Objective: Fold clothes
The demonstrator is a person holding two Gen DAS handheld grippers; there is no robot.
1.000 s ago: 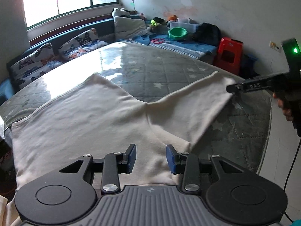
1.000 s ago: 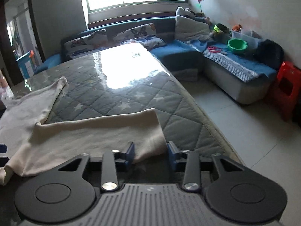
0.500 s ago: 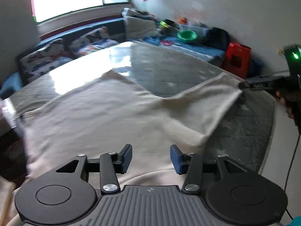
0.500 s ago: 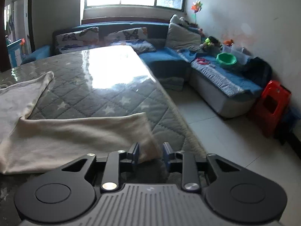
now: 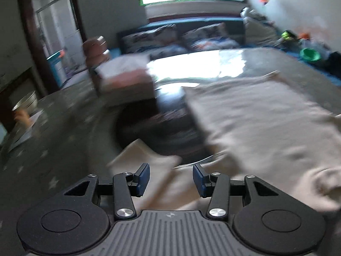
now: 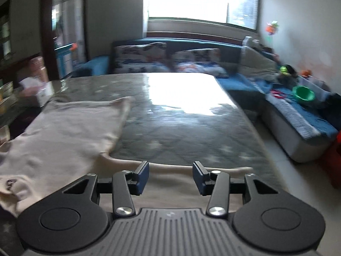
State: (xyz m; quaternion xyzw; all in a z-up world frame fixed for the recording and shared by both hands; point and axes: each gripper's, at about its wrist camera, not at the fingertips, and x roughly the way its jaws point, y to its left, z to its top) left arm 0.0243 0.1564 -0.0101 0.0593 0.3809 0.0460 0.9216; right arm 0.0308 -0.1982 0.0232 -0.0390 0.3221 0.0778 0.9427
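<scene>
Two wrist views, both motion-blurred. Left wrist: left gripper (image 5: pixel 171 178) released, jaws wide apart, nothing between; cream garment (image 5: pixel 262 125) spread on grey star-quilted tabletop (image 5: pixel 64 128), one sleeve end just ahead of jaws. Right wrist: right gripper (image 6: pixel 170 178) released, empty, hovering over near sleeve of cream garment (image 6: pixel 64 134); garment covers left part of tabletop (image 6: pixel 187 128); blue sofa (image 6: pixel 298 115) beyond.

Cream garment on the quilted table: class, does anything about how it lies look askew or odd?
Yes. The cream garment lies rumpled and unfolded, one sleeve stretched sideways along the quilted table edge. Both grippers are open.
</scene>
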